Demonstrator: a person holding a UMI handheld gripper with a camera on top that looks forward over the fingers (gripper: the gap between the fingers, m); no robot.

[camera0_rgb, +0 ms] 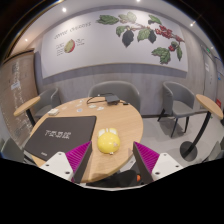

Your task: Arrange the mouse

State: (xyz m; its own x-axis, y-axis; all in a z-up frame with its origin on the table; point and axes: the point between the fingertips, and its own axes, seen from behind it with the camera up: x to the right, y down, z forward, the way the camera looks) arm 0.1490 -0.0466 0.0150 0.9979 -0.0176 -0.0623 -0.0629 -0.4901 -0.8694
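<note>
Gripper (108, 158) hangs low over a round wooden table (100, 112) in what looks like a café or meeting corner. Its two fingers, each with a magenta pad (78, 155), stand apart, and a yellow-green object (108, 142) sits between them. This object is rounded and glossy, and I judge it to be the mouse named in the task, though its form is not plain enough to be certain. Whether the pads actually press its sides cannot be told; a narrow gap seems to remain on either side, and the object appears to rest on the table top itself.

Just to the left of the mouse lies a black mat (55, 133) bearing pale lettering, set at an angle on the same table. The mouse is beside the mat, not on it.

Beyond the table stand grey chairs (112, 93), and behind them a wall with a leaf and berry mural (145, 33).

Assessment: the task is at an early stage. The mouse is framed by the fingers but not shown lifted or placed. If the mat is the intended spot, grasp, carry and set-down all remain.
</note>
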